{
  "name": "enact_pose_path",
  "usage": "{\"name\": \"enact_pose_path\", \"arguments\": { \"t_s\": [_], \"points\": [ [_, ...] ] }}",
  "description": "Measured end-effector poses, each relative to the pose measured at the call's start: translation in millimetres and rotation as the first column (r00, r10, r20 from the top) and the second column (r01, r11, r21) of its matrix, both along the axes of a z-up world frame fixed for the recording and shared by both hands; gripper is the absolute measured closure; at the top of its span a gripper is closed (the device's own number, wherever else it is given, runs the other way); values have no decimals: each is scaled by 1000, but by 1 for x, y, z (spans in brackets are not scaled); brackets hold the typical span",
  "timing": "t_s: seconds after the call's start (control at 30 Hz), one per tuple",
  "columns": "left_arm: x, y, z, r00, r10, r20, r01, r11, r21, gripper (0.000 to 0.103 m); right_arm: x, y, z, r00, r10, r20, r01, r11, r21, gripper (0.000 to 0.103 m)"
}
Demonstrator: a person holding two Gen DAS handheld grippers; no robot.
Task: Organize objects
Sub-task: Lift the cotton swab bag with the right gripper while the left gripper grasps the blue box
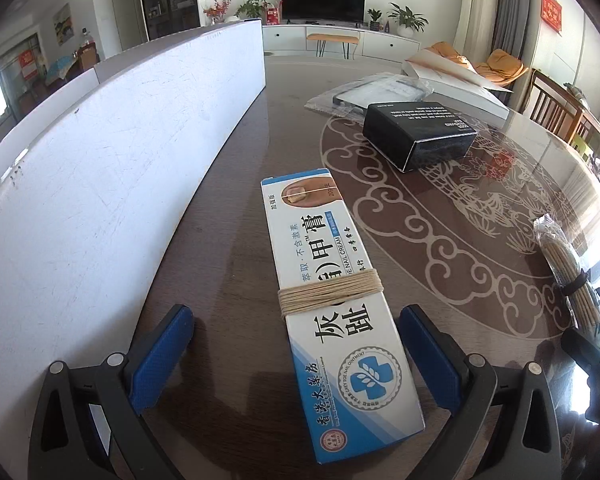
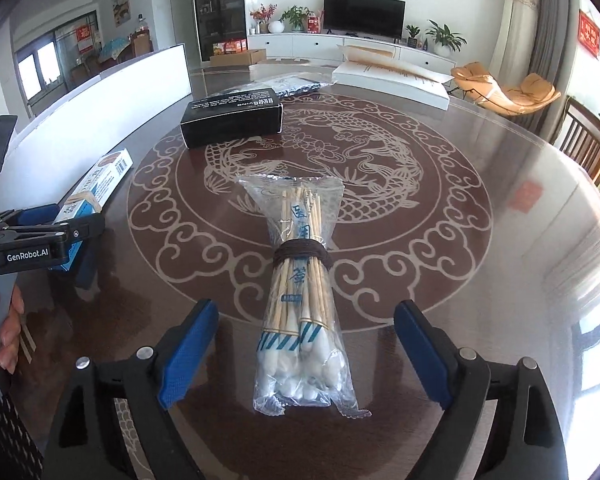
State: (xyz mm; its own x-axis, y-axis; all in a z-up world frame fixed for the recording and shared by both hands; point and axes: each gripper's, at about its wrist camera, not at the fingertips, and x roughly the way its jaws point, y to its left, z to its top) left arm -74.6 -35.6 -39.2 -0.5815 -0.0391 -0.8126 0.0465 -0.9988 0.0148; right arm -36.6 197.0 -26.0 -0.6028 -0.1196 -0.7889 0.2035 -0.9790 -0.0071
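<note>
A long white and blue nail cream box (image 1: pixel 340 320), bound with tan string, lies flat on the table between the fingers of my left gripper (image 1: pixel 296 312). That gripper is open; its blue pads (image 1: pixel 160 356) do not press the box. In the right wrist view a clear bag of cotton swabs (image 2: pixel 304 288), tied with a dark band, lies between the fingers of my right gripper (image 2: pixel 306 308), which is open and apart from it. The left gripper (image 2: pixel 40 236) and the cream box (image 2: pixel 100 184) also show there at the left edge. The swab bag (image 1: pixel 572 276) appears far right in the left wrist view.
A black box (image 2: pixel 232 120) lies further back on the round, patterned glass-topped table (image 2: pixel 420 200). Behind it are a plastic bag (image 1: pixel 380 92) and a flat white carton (image 2: pixel 392 80). A long white panel (image 1: pixel 120 140) stands along the left. A hand (image 2: pixel 8 320) grips the left gripper's handle.
</note>
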Motion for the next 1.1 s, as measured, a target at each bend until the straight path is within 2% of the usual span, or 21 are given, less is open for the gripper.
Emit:
{"name": "enact_pose_path", "arguments": {
  "t_s": [0.17, 0.3, 0.47, 0.57, 0.7, 0.87, 1.03, 1.07, 1.1],
  "points": [
    [0, 0, 0, 1000, 0, -1, 0, 1000, 1, 0, -5, 0, -5, 999, -23, 41, 23, 1000, 11, 0],
    [3, 0, 0, 1000, -18, 1, 18, 1000, 5, 0, -4, 0, -4, 999, -23, 43, 22, 1000, 10, 0],
    [21, 1, 1, 991, -132, 6, 132, 991, 2, 0, -4, 0, -4, 999, -23, 43, 22, 1000, 10, 0],
    [32, 0, 1, 987, -159, 4, 159, 987, 2, 0, -5, 0, -4, 999, -23, 43, 22, 1000, 11, 0],
    [34, 1, 2, 990, -139, 13, 139, 990, 4, 0, -4, -1, -4, 999, -23, 42, 23, 1000, 13, 0],
    [20, 7, 4, 993, -73, 90, 74, 997, 0, 0, -5, 0, -4, 998, -16, 53, 15, 1000, 14, 0],
    [4, 17, 7, 993, -74, 96, 81, 995, -66, 0, -20, -1, -2, 987, 26, 157, -32, 999, 33, 0],
    [2, 18, 7, 993, -74, 96, 81, 995, -66, 2, -23, -1, -2, 983, 35, 181, -41, 999, 32, 0],
    [0, 18, 8, 993, -83, 85, 87, 995, -50, 9, -25, 0, 0, 980, 43, 195, -49, 999, 21, 6]
  ]
}}
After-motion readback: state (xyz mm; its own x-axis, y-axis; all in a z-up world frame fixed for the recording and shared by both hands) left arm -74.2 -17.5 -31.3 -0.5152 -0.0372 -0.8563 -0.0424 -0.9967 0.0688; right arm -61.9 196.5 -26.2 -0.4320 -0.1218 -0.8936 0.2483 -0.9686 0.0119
